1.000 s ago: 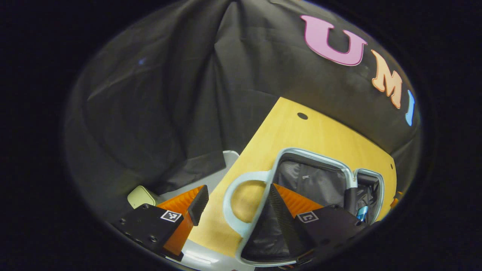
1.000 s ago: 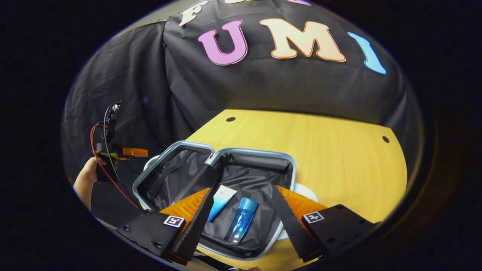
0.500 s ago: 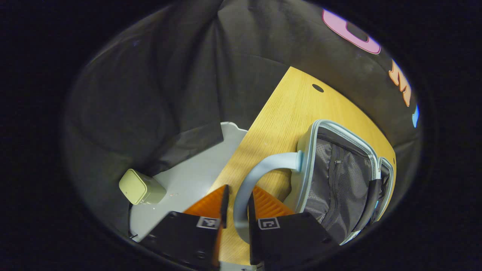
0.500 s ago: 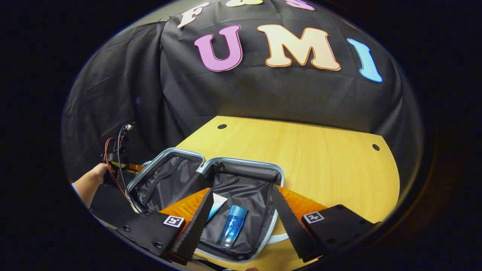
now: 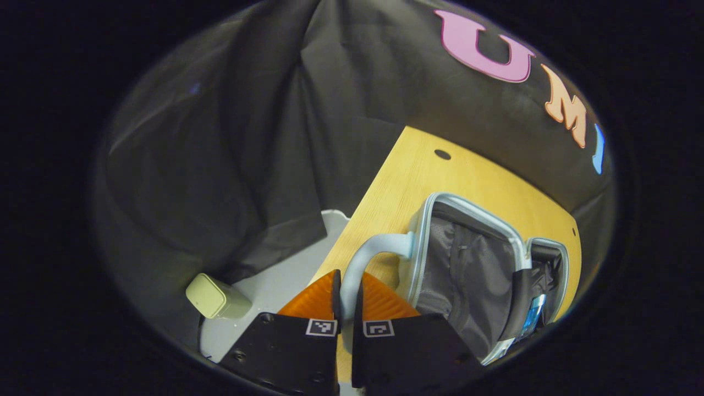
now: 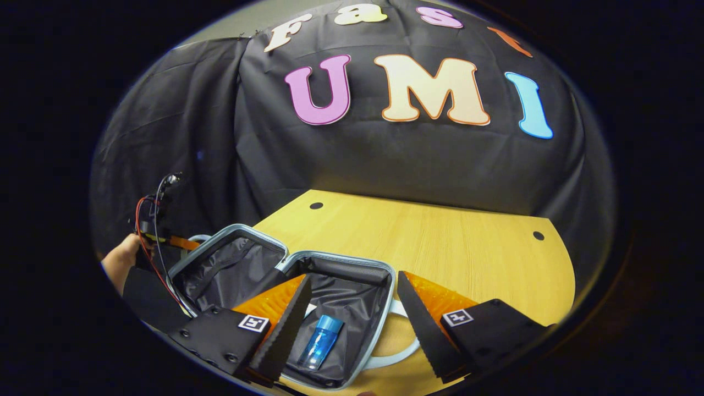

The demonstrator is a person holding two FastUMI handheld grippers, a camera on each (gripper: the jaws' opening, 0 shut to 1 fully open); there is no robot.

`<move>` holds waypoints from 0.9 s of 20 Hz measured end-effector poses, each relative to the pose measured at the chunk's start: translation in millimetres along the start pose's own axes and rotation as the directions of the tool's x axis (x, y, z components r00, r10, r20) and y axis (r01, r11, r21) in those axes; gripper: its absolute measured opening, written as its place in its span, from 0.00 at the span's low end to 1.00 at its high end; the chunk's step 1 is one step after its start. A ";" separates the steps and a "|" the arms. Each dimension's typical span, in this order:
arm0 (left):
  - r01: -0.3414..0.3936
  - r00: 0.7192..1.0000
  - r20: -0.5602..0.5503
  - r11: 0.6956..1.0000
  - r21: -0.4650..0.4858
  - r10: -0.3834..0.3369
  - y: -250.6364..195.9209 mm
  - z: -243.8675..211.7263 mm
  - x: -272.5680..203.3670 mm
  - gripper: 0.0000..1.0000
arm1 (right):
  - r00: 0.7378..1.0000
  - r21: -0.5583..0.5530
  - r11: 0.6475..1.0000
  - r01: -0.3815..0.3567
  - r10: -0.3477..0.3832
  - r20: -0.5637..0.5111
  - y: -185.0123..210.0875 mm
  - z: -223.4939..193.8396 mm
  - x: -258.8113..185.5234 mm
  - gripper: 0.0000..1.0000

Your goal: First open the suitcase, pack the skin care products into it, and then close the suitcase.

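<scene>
The left gripper has its fingers clenched on the pale blue handle of the suitcase, which lies open on the wooden bench. The right gripper hangs above the other half with fingers spread wide, grasping nothing. Below it a blue bottle lies inside on the dark lining.

Suitcase: near corner cut off by the right gripper view's lower edge. Blue bottle inside it, base hidden behind the right claw finger. Tube beside the bottle mostly hidden, only a white sliver. In the left gripper view the suitcase handle lower run is hidden between the left claw fingers; contents by the hinge too small to tell.
</scene>
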State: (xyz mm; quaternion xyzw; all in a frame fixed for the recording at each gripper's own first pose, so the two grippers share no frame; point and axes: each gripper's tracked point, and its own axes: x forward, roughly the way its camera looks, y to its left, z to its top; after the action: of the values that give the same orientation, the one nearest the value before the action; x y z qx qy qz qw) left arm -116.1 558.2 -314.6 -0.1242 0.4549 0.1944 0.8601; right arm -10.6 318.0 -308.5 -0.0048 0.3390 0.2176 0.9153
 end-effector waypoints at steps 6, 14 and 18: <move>0.035 0.986 0.164 0.999 0.004 -0.035 -47.1 36.0 -73.3 0.02 | 0.995 0.004 1.000 0.002 -0.003 0.101 -38.1 25.1 -20.8 0.98; 0.106 0.948 0.291 0.991 0.084 -0.126 -138.6 62.9 -139.0 0.02 | 0.987 -0.006 1.000 -0.009 0.010 0.158 -77.4 39.9 -48.3 0.98; 0.197 0.919 0.316 0.969 0.148 -0.235 -203.0 66.7 -170.4 0.02 | 0.983 0.006 1.000 -0.014 0.013 0.185 -96.0 43.7 -62.3 0.94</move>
State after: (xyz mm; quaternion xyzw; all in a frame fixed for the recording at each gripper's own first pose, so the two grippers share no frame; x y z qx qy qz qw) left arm -63.3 365.1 -128.5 -0.0905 0.2977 0.0901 0.9461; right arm 13.0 213.3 -249.4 0.0212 0.2532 0.2222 0.9413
